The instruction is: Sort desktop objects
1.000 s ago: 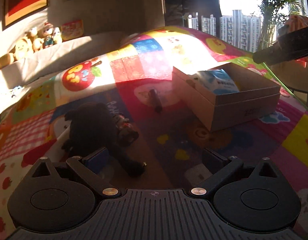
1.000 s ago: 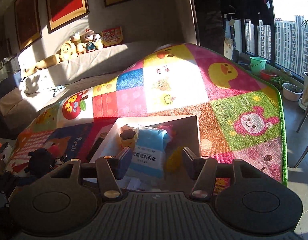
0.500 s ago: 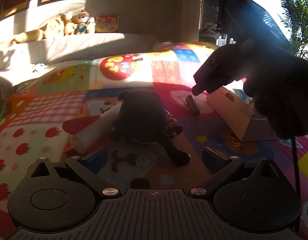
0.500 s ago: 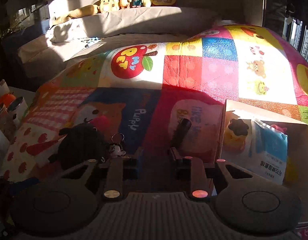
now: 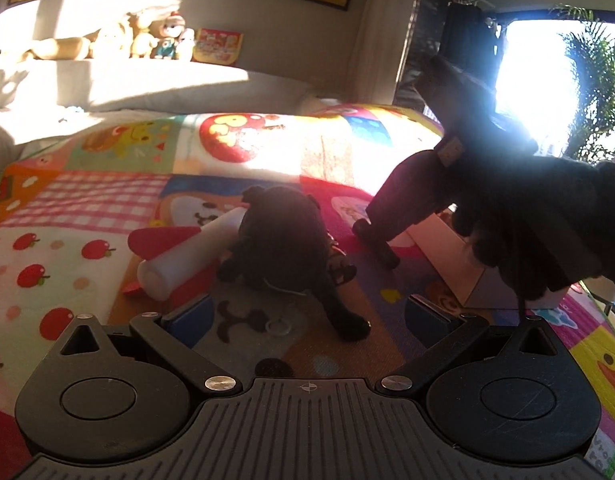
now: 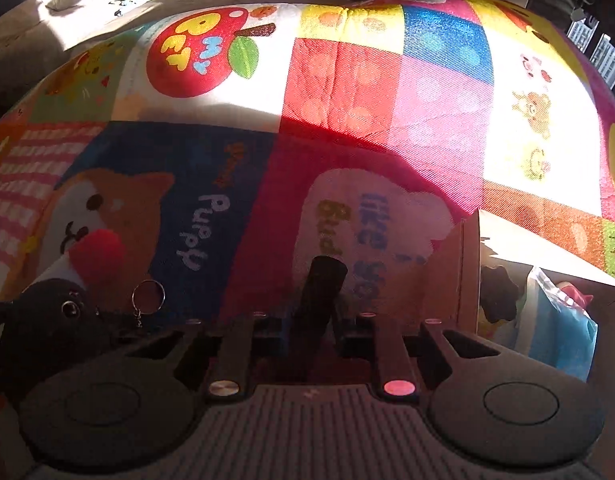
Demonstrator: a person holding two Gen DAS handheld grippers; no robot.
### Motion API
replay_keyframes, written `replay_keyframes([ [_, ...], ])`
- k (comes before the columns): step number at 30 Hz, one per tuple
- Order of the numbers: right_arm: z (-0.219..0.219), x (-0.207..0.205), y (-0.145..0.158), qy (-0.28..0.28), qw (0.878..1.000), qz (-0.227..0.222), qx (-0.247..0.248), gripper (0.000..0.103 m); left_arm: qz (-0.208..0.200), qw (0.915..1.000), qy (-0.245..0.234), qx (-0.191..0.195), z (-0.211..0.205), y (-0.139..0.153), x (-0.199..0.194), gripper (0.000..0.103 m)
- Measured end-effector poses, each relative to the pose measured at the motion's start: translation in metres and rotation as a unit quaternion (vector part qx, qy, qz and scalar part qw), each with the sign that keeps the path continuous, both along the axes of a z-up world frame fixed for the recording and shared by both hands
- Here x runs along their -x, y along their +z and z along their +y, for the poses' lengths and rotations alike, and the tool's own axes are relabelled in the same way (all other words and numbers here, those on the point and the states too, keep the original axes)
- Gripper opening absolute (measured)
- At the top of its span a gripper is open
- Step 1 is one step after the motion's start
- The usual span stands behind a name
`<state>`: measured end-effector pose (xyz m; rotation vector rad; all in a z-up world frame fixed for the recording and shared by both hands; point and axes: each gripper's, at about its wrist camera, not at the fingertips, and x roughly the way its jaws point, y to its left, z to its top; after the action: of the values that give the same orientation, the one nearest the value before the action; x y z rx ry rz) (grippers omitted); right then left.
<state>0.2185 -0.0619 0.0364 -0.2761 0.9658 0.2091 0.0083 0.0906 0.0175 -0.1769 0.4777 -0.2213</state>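
Left wrist view: left gripper (image 5: 305,316) has jaws spread wide with nothing between them, hovering low over the patchwork mat (image 5: 87,208). Just ahead sits the black plush toy (image 5: 283,248), one leg reaching toward the gap but not inside it; a white bottle (image 5: 187,256) lies touching the plush on its left. New since a second ago: the right gripper (image 5: 381,240) and the gloved hand (image 5: 547,232) holding it have swung in from the far right and come down beside the cardboard box (image 5: 459,264), tips now on the small dark stick (image 5: 387,256) lying on the mat. Right wrist view: this camera was over the box a second ago and now looks down at the mat left of it, so the hand has left the box and gone for the next item. The jaws have just been closing and are now pressed in on the dark cylindrical stick (image 6: 321,304), which runs straight up between the pads (image 6: 269,336) with its far end sticking out past them. Stick looks to be resting on the mat, not lifted. Box wall (image 6: 469,272) is close on the right, already holding a blue packet (image 6: 559,320). Likely judgement: grasp made, lift and drop into the box comes next; plush with keyring (image 6: 147,294) still unsorted.
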Motion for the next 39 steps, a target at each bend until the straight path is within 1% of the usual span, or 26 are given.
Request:
replay_keyframes([
  [3, 0.004, 0.049, 0.003, 0.068, 0.998, 0.001, 0.005, 0.017, -0.003, 1.0, 0.005, -0.007, -0.001, 0.0, 0.001, 0.103],
  [5, 0.001, 0.086, 0.006, 0.112, 0.994, 0.003, 0.009, 0.017, -0.001, 0.9999, 0.006, -0.015, -0.003, 0.001, 0.001, 0.103],
  [8, -0.014, 0.13, 0.008, 0.151, 0.988, 0.006, 0.021, 0.017, 0.004, 0.9995, 0.006, -0.029, -0.007, 0.001, -0.001, 0.103],
  [10, -0.03, 0.155, 0.007, 0.172, 0.984, 0.0, 0.044, 0.015, 0.01, 0.999, 0.002, -0.043, -0.012, 0.001, -0.003, 0.103],
  [11, -0.038, 0.165, 0.007, 0.182, 0.981, -0.011, 0.063, 0.015, 0.014, 0.9985, 0.0, -0.052, -0.014, 0.0, -0.005, 0.103],
  [14, -0.058, 0.181, 0.007, 0.195, 0.97, -0.068, 0.126, 0.015, 0.019, 0.9965, -0.01, -0.081, -0.024, 0.0, -0.009, 0.103],
  [16, -0.073, 0.184, 0.003, 0.18, 0.962, -0.118, 0.168, 0.015, 0.022, 0.996, -0.012, -0.086, -0.027, 0.0, -0.012, 0.103],
  [17, -0.078, 0.184, 0.001, 0.17, 0.959, -0.136, 0.183, 0.015, 0.023, 0.9957, -0.01, -0.089, -0.029, 0.001, -0.014, 0.103],
  [18, -0.084, 0.182, 0.0, 0.154, 0.96, -0.144, 0.184, 0.016, 0.023, 0.9953, -0.007, -0.094, -0.03, 0.002, -0.016, 0.103],
  [19, -0.093, 0.18, 0.001, 0.135, 0.967, -0.141, 0.164, 0.017, 0.021, 0.9947, -0.005, -0.101, -0.032, 0.002, -0.019, 0.103],
  [20, -0.103, 0.178, 0.003, 0.116, 0.975, -0.135, 0.134, 0.021, 0.019, 0.9937, -0.002, -0.111, -0.034, 0.003, -0.022, 0.103],
  [22, -0.12, 0.18, 0.007, 0.083, 0.986, -0.126, 0.067, 0.032, 0.017, 0.9905, 0.006, -0.136, -0.036, 0.003, -0.03, 0.103],
  [23, -0.128, 0.183, 0.008, 0.066, 0.988, -0.131, 0.038, 0.045, 0.02, 0.9884, 0.011, -0.15, -0.036, 0.003, -0.035, 0.103],
  [24, -0.136, 0.188, 0.008, 0.05, 0.989, -0.138, 0.013, 0.059, 0.023, 0.9861, 0.016, -0.164, -0.036, 0.003, -0.04, 0.103],
  [27, -0.16, 0.199, 0.004, -0.001, 0.987, -0.149, -0.062, 0.076, 0.023, 0.98, 0.028, -0.196, -0.035, 0.004, -0.049, 0.103],
  [29, -0.176, 0.207, 0.0, -0.033, 0.981, -0.158, -0.111, 0.084, 0.013, 0.9736, 0.05, -0.223, -0.03, 0.008, -0.055, 0.103],
  [30, -0.181, 0.211, -0.002, -0.042, 0.978, -0.163, -0.127, 0.086, 0.008, 0.9702, 0.064, -0.233, -0.028, 0.009, -0.057, 0.103],
  [31, -0.186, 0.215, -0.006, -0.048, 0.975, -0.166, -0.138, 0.086, 0.007, 0.9688, 0.075, -0.236, -0.024, 0.011, -0.06, 0.103],
  [32, -0.19, 0.217, -0.008, -0.052, 0.973, -0.169, -0.147, 0.087, 0.008, 0.971, 0.077, -0.226, -0.02, 0.014, -0.062, 0.103],
  [33, -0.192, 0.217, -0.01, -0.055, 0.972, -0.171, -0.153, 0.088, 0.01, 0.975, 0.071, -0.21, -0.017, 0.016, -0.063, 0.103],
  [34, -0.194, 0.217, -0.012, -0.057, 0.971, -0.17, -0.158, 0.089, 0.017, 0.982, 0.046, -0.183, -0.014, 0.018, -0.064, 0.103],
  [35, -0.196, 0.216, -0.015, -0.059, 0.97, -0.168, -0.163, 0.089, 0.025, 0.9859, 0.023, -0.164, -0.015, 0.019, -0.065, 0.103],
  [36, -0.197, 0.215, -0.017, -0.061, 0.97, -0.165, -0.167, 0.089, 0.03, 0.9878, 0.005, -0.153, -0.018, 0.018, -0.066, 0.103],
  [37, -0.198, 0.214, -0.02, -0.063, 0.97, -0.16, -0.173, 0.089, 0.031, 0.9873, -0.001, -0.156, -0.023, 0.016, -0.067, 0.103],
  [39, -0.201, 0.215, -0.02, -0.065, 0.967, -0.164, -0.181, 0.089, 0.034, 0.9824, 0.0, -0.184, -0.034, 0.01, -0.073, 0.103],
])
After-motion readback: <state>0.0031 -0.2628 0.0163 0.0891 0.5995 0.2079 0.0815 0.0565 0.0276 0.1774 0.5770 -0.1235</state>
